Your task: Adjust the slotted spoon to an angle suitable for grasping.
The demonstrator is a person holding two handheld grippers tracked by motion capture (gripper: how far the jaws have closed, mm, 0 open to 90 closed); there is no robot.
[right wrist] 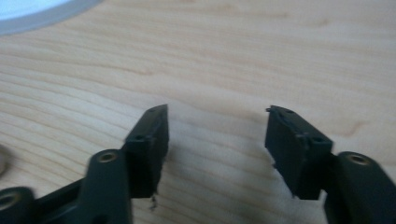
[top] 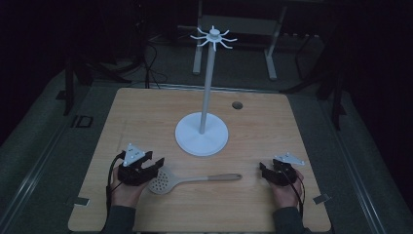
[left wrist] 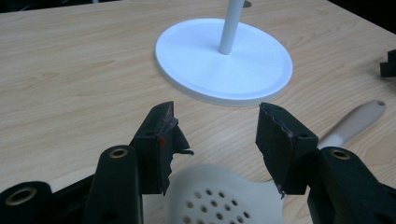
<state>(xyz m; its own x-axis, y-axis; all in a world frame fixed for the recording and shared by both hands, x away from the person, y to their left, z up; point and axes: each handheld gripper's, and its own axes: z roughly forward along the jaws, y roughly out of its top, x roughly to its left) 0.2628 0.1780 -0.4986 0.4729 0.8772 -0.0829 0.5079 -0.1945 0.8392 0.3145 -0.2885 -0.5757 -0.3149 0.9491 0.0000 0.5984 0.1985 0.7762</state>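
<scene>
A cream slotted spoon (top: 187, 180) lies flat on the wooden table, its perforated head (left wrist: 224, 196) at the left and its handle (left wrist: 357, 120) running right. My left gripper (top: 155, 167) is open just above the head, with nothing between its jaws (left wrist: 215, 128). My right gripper (top: 263, 172) is open a short way right of the handle's end, over bare wood (right wrist: 217, 126). A white stand (top: 203, 134) with a round base (left wrist: 224, 60), a tall pole and a ring of hooks (top: 213, 37) at the top rises behind the spoon.
The table (top: 136, 112) has a small round hole (top: 237, 105) at the back right. Two metal tabs sit at its front corners (top: 78, 201) (top: 319, 199). Dark floor and furniture legs lie beyond the far edge.
</scene>
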